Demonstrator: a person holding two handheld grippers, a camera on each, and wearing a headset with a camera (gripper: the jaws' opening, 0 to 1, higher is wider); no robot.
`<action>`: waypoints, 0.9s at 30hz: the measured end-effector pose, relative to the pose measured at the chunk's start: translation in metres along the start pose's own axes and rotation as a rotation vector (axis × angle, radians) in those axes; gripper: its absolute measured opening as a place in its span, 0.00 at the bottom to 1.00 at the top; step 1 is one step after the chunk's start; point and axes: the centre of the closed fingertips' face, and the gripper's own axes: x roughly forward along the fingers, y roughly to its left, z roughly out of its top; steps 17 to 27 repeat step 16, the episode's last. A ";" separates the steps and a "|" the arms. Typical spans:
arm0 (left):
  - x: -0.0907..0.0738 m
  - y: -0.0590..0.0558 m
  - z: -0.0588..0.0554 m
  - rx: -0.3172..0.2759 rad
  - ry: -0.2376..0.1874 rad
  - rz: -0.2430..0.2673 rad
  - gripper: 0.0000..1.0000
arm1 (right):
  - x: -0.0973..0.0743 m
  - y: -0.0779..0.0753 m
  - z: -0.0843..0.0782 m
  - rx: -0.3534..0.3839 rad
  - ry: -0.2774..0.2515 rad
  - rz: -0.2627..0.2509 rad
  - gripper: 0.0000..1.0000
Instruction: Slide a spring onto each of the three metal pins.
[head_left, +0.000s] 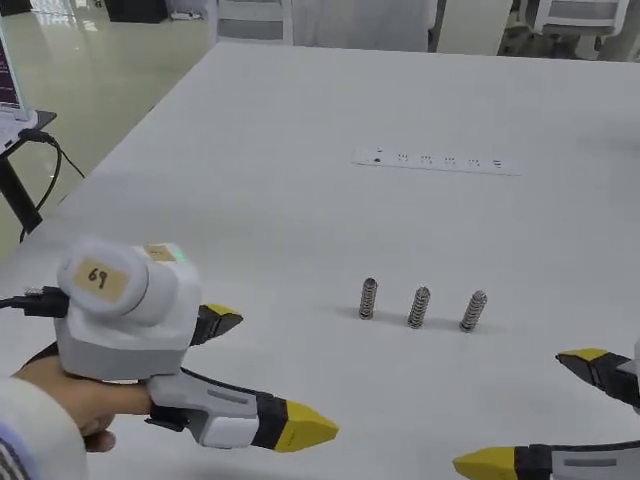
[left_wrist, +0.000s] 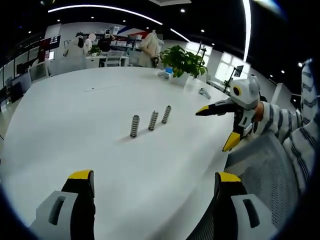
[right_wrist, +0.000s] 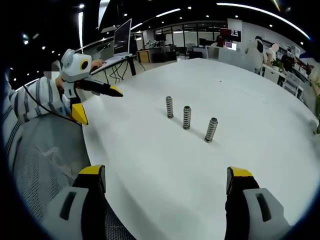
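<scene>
White table (head_left: 300, 150), head view: three springs stand in a row near the front of the surface, well apart from both grippers. The left spring (head_left: 368, 299) is upright; the middle spring (head_left: 419, 307) and the right spring (head_left: 473, 311) lean slightly to the right. The springs are evenly spaced and do not touch. Each rests its lower end on the table. Whether a pin runs inside any coil cannot be told at this size. The left gripper (head_left: 265, 372) sits at the lower left, held by a hand (head_left: 70, 400), with its yellow-tipped jaws spread wide and nothing between them. The right gripper (head_left: 530, 410) sits at the lower right, its jaws likewise parted and empty. Both point in towards the row from opposite sides, and neither touches a spring. In both gripper views each tool's own jaws stand far apart over bare table, the row of springs ahead and the other gripper off to one side. A flush power strip (head_left: 437, 161) lies farther back on the table, beyond the springs.
</scene>
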 end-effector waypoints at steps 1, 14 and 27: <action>0.000 0.000 0.000 0.000 0.000 -0.001 0.98 | 0.000 0.000 0.000 0.002 0.000 -0.002 0.99; 0.003 -0.003 -0.007 -0.004 0.021 -0.009 0.98 | -0.006 0.000 -0.001 0.032 -0.013 -0.014 0.99; 0.003 -0.002 -0.007 -0.003 0.021 -0.008 0.98 | -0.007 -0.002 -0.002 0.021 -0.004 -0.021 0.99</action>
